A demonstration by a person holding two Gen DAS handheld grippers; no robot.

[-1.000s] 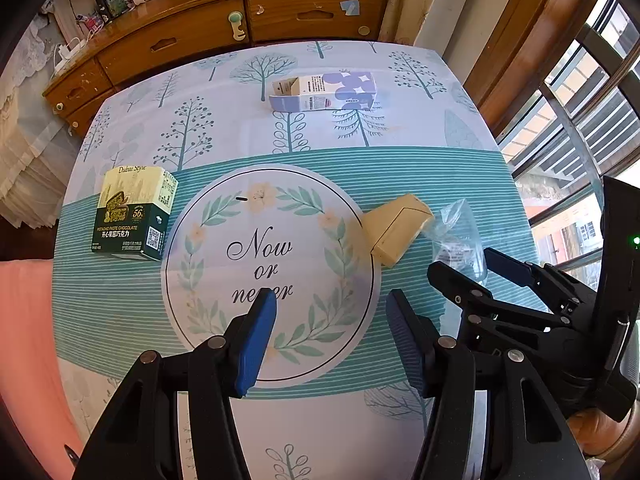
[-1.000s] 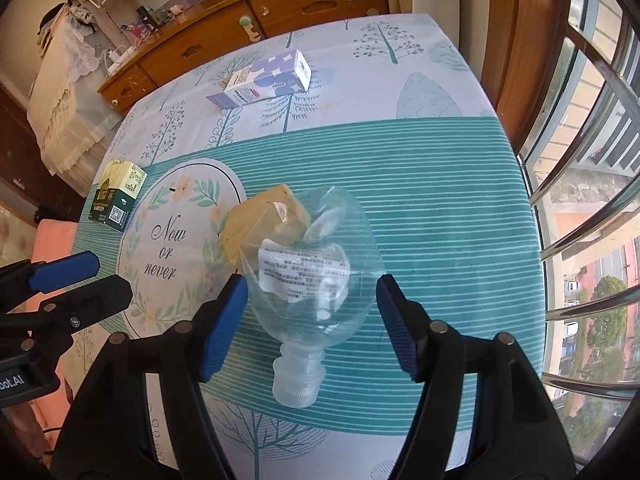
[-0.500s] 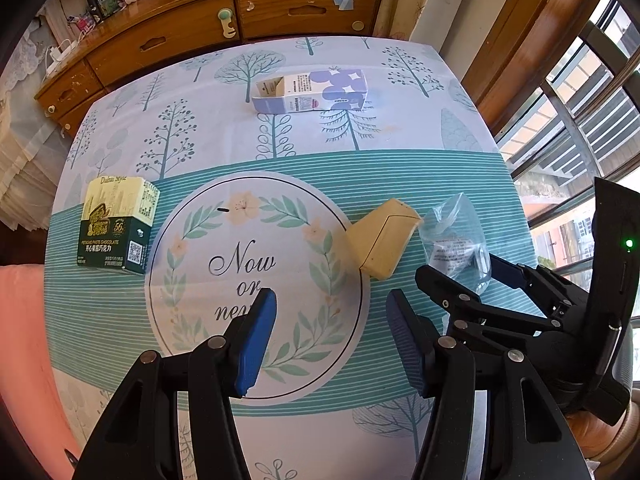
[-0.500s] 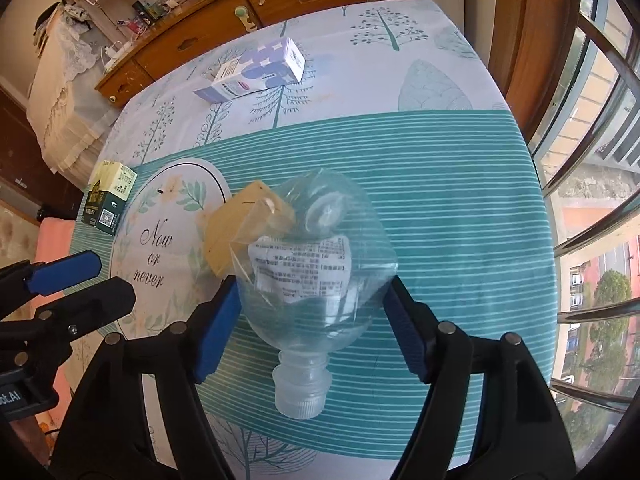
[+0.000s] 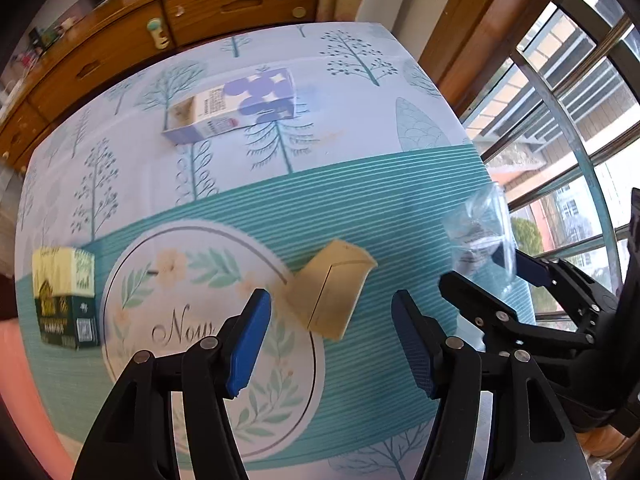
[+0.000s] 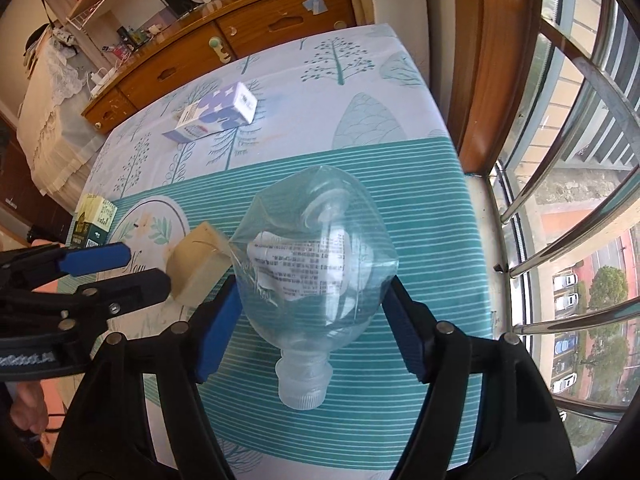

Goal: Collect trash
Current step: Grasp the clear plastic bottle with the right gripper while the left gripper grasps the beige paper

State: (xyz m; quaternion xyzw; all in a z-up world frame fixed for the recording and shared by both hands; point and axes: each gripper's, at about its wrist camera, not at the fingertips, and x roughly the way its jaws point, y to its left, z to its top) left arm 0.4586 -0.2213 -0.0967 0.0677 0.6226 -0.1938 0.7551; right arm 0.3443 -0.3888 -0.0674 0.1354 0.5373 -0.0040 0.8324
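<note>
While the right gripper (image 6: 308,324) clamps the clear plastic bottle (image 6: 316,264), the left gripper (image 5: 332,344), jaws just opening and holding nothing, hangs over the table (image 5: 400,208). A tan box (image 5: 332,292) lies at its 12 o'clock, a milk carton (image 5: 236,106) beyond, a chocolate box (image 5: 66,296) at 9 o'clock.

Bottle (image 6: 316,264): clear glossy crinkled plastic, paper label; cartons (image 5: 236,106): printed cardboard; surface cloth (image 5: 400,200): smooth matt print; dresser (image 6: 280,28): varnished wood

1 clear plastic bottle (image 6: 316,264), 1 tan cardboard box (image 5: 332,292), 1 purple-white carton (image 5: 236,106), 1 green-yellow choc. box (image 5: 64,296), 2 blue-padded grippers: left (image 5: 332,344), right (image 6: 308,328).
</note>
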